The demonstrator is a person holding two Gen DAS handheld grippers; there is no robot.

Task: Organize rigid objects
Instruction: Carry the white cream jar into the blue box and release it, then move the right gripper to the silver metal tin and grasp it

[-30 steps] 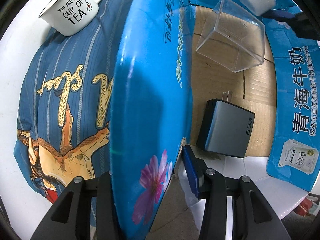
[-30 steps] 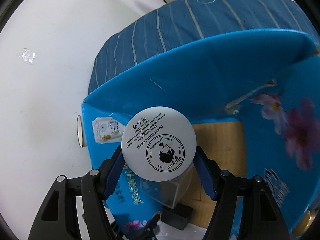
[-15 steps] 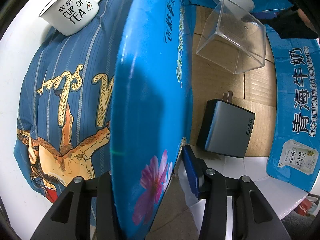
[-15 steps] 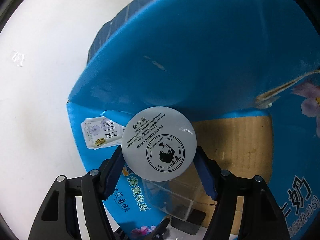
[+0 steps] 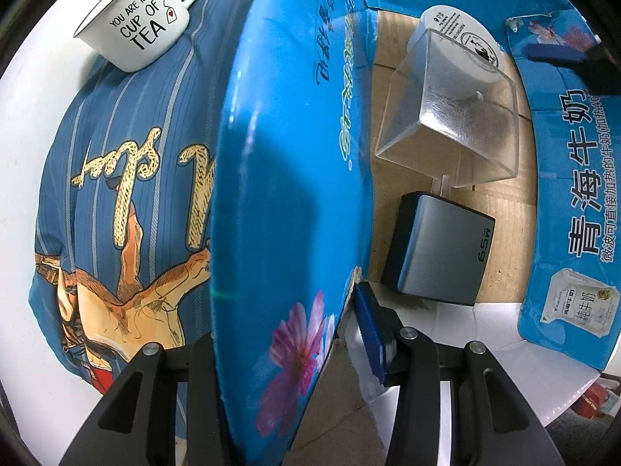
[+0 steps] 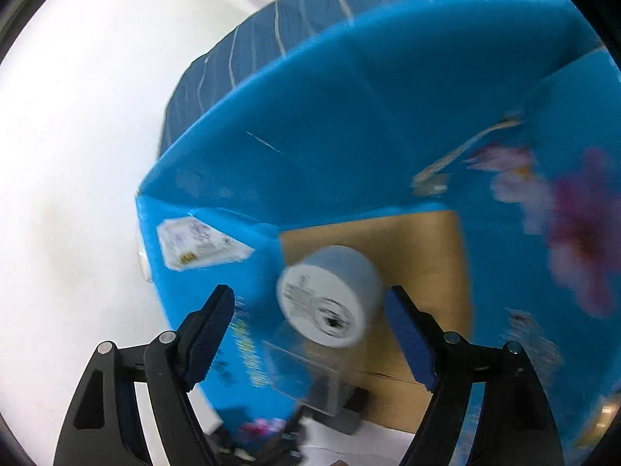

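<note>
The right tool (image 6: 310,334), which a second ago was clamped on the white cream jar (image 6: 330,295), now stands with its jaws spread wide and nothing between the pads. The jar has left it and lies on its side inside the blue carton (image 5: 295,178), against the clear plastic box (image 5: 450,116). The right view, sharp before, is now blurred.
</note>
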